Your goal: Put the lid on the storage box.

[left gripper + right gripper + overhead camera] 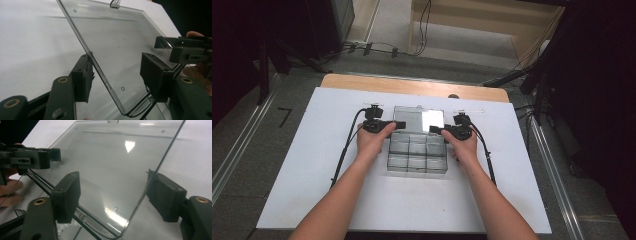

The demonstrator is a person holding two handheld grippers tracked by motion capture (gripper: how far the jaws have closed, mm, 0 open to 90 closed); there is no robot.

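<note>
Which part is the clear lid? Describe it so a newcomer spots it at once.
Start at the white board on the table; at its middle sits a clear compartment box. The lid is the flat see-through panel folded back at the box's far edge, between the two grippers. Unlike the gridded tray, it is smooth and undivided, with a small latch tab.

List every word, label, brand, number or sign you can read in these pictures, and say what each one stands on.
None: no readable text, label, brand or number stands on anything here.
The clear lid of the compartment box carries no print, only small moulded circles.
The left gripper and right gripper bear no markings.
The white board is unmarked.
</note>
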